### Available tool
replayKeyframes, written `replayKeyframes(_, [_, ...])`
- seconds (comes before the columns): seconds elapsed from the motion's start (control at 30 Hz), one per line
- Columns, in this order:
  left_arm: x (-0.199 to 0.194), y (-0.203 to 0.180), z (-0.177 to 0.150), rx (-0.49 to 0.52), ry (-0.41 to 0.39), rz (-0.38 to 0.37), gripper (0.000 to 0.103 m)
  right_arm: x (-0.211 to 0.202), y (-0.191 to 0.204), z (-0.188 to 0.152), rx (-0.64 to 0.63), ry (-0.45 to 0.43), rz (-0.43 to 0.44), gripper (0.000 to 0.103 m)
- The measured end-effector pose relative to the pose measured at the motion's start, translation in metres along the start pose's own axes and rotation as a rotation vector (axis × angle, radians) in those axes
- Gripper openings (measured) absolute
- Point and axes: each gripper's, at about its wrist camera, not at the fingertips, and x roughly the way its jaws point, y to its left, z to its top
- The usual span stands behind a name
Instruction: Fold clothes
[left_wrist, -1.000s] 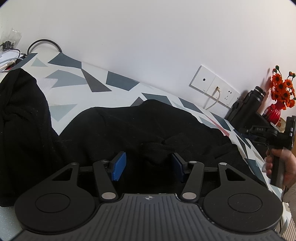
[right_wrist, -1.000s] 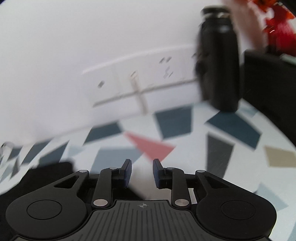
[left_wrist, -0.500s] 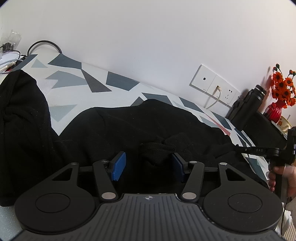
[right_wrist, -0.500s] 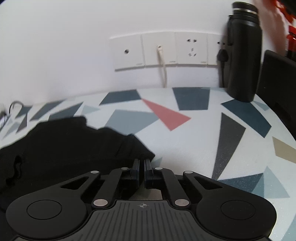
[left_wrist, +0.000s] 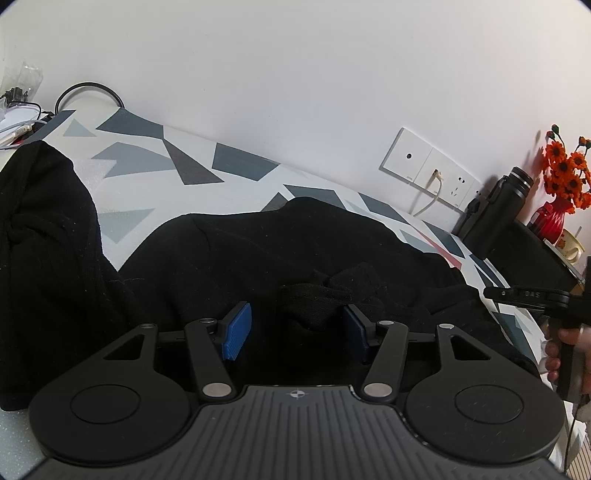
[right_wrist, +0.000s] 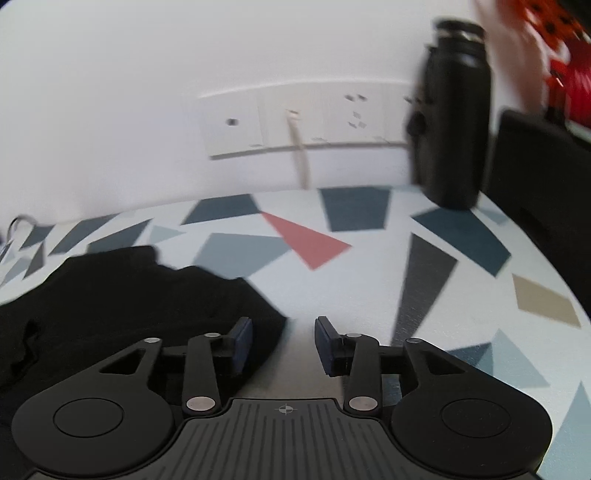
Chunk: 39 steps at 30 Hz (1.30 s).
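Both tongs, left (left_wrist: 295, 330) and right (right_wrist: 283, 343), gape over black garment (left_wrist: 258, 254); right's arm reads "DAS".

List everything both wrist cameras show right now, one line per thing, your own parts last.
Black fabric garment: one, black, spread across the table in front of the left gripper, a bunched fold near its fingers.
Patterned table cover: one, white with grey, blue, red and tan shapes, under the garment.
White wall socket panel: one row, white, on the wall, a white cable plugged in.
Black insulated bottle: one, black, upright at the wall.
Red vase with orange flowers: one, far right.
Black looped cable: one, far left corner.
Left gripper: open, blue pads, over the garment.
Right gripper: open, at the garment's edge.
Person's hand: one, holding the right gripper's handle.
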Motion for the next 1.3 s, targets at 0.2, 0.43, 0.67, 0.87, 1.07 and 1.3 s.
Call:
replayKeyframes(0.2, [0.001, -0.002, 0.000, 0.012, 0.001, 0.011, 0.057, 0.004, 0.021, -0.011, -0.083, 0.048, 0.061, 0.036])
replayKeyframes(0.43, [0.000, -0.003, 0.000, 0.018, 0.002, 0.017, 0.057, 0.002, 0.022, -0.014, -0.090, 0.026, 0.066, 0.004])
replayKeyframes(0.67, [0.000, -0.002, 0.001, 0.015, 0.002, 0.015, 0.057, -0.003, 0.013, -0.011, -0.042, -0.015, 0.012, 0.014])
replayKeyframes(0.87, [0.000, -0.003, 0.001, 0.018, 0.003, 0.017, 0.058, -0.013, 0.019, -0.015, -0.038, -0.008, 0.058, 0.055])
replayKeyframes(1.07, [0.001, -0.011, 0.001, 0.063, 0.012, 0.056, 0.066, -0.041, 0.042, -0.030, -0.118, -0.041, 0.171, 0.065])
replayKeyframes(1.3, [-0.013, -0.015, 0.010, 0.096, 0.014, 0.079, 0.071, -0.062, 0.079, -0.059, -0.402, -0.047, 0.222, 0.063])
